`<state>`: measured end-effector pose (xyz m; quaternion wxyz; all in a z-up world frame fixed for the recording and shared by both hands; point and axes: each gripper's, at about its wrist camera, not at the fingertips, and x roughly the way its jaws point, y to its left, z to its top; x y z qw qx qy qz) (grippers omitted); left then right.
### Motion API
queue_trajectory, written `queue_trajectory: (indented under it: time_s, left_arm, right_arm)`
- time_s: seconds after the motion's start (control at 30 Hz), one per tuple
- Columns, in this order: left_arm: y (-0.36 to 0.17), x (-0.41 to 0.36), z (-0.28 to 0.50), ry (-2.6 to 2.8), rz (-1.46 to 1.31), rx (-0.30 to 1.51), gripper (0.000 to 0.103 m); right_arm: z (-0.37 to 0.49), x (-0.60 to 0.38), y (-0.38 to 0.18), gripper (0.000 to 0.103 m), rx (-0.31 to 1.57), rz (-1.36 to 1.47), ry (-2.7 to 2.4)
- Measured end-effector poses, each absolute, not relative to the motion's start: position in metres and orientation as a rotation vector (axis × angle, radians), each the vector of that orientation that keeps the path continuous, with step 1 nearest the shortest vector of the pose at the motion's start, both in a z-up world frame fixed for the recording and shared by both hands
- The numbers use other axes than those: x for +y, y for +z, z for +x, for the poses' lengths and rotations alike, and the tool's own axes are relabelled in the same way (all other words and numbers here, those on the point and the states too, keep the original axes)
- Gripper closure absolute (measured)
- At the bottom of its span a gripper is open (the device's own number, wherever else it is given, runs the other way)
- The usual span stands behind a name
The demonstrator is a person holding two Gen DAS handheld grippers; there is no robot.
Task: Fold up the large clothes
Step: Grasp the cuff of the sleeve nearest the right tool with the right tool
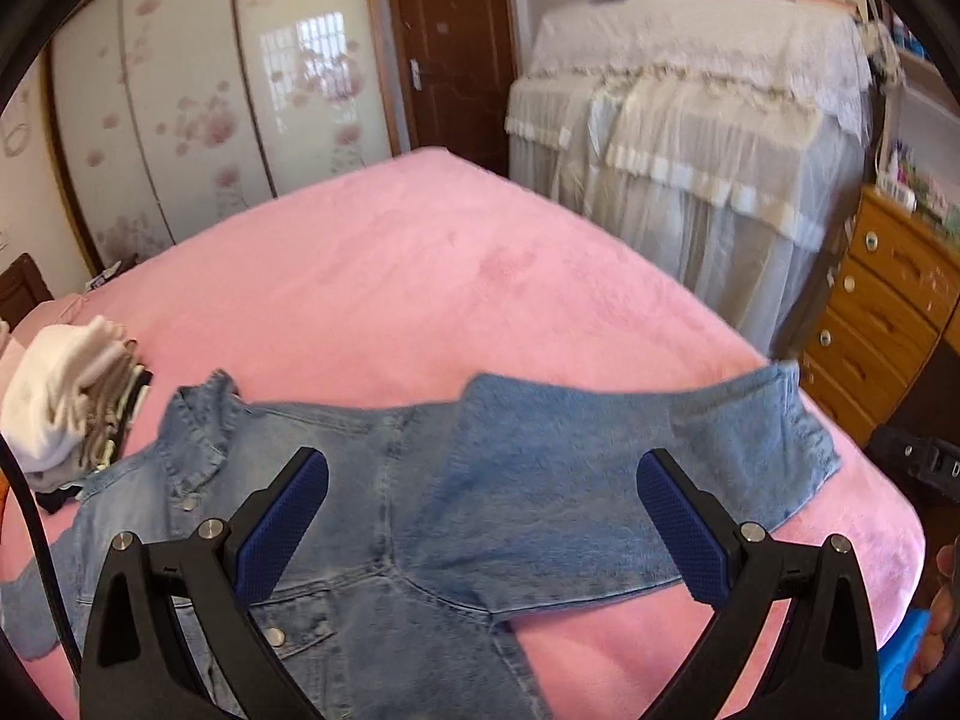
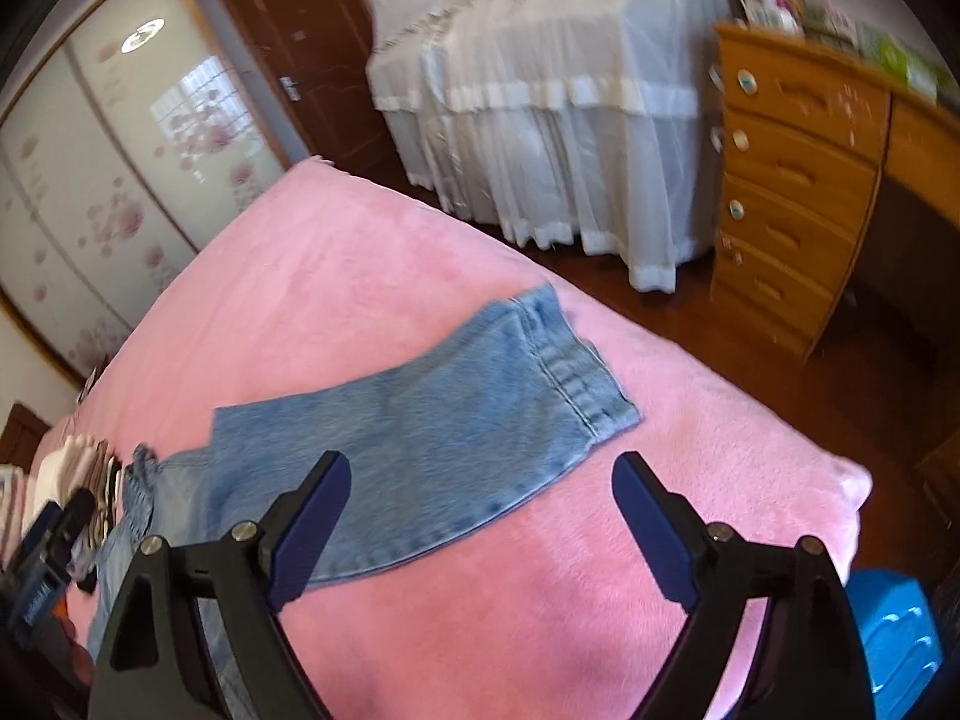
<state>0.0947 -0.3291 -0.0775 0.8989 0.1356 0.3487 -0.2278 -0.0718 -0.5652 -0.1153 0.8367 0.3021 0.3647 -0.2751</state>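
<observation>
A light blue denim jacket (image 1: 384, 516) lies spread on the pink bed (image 1: 420, 276), collar at the left, one sleeve (image 1: 660, 468) stretched to the right. My left gripper (image 1: 480, 480) is open and empty, hovering above the jacket's body. In the right wrist view the sleeve (image 2: 456, 420) runs to its cuff (image 2: 570, 372) near the bed's right edge. My right gripper (image 2: 480, 486) is open and empty above the sleeve's lower edge. The left gripper's body (image 2: 42, 558) shows at the far left.
A stack of folded clothes (image 1: 72, 402) sits on the bed left of the jacket. A wooden drawer chest (image 2: 792, 192) and cloth-covered furniture (image 1: 690, 150) stand beyond the bed. A blue plastic stool (image 2: 894, 636) stands by the bed's near right corner. Wardrobe doors (image 1: 180, 108) line the far wall.
</observation>
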Motion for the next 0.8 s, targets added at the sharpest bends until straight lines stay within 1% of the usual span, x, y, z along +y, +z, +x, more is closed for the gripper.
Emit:
queue_trajectory:
  time_s: [0.07,0.13,0.17,0.27,0.4,0.5,0.53,0.57,0.6,0.67,0.8]
  left_arm:
    - [-0.100,-0.341,0.103,-0.463,0.287,0.778,0.001]
    - [-0.120,-0.353,0.111,-0.478,0.276,0.829,0.001]
    - [-0.129,-0.358,0.113,-0.486,0.269,0.848,0.001]
    - [-0.148,-0.370,0.113,-0.487,0.275,0.857,0.001]
    - [-0.160,-0.385,0.112,-0.520,0.271,0.862,0.001]
    - [-0.161,-0.391,0.111,-0.529,0.268,0.871,0.001]
    - [-0.162,-0.394,0.111,-0.533,0.264,0.877,0.001]
    - [-0.163,-0.395,0.112,-0.538,0.257,0.886,0.001]
    - [-0.162,-0.395,0.113,-0.540,0.248,0.892,0.001]
    - [-0.158,-0.394,0.111,-0.550,0.233,0.897,0.001]
    - [-0.143,-0.382,0.107,-0.553,0.236,0.871,0.001]
  right_arm:
    - [-0.068,-0.576,-0.132,0.019,0.786,0.677,-0.579]
    - [-0.065,-0.588,-0.151,0.026,0.807,0.736,-0.576]
    - [-0.064,-0.594,-0.161,0.033,0.814,0.770,-0.570]
    - [-0.061,-0.611,-0.190,0.044,0.842,0.875,-0.558]
    - [-0.059,-0.621,-0.220,0.044,0.865,0.986,-0.543]
    - [-0.056,-0.626,-0.231,0.045,0.820,1.031,-0.533]
    - [-0.054,-0.628,-0.232,0.047,0.802,1.034,-0.533]
    - [-0.052,-0.628,-0.233,0.056,0.786,1.034,-0.534]
    - [-0.048,-0.629,-0.234,0.071,0.784,1.035,-0.534]
    - [-0.040,-0.627,-0.235,0.093,0.787,1.028,-0.523]
    - [-0.039,-0.607,-0.200,0.095,0.711,0.897,-0.528]
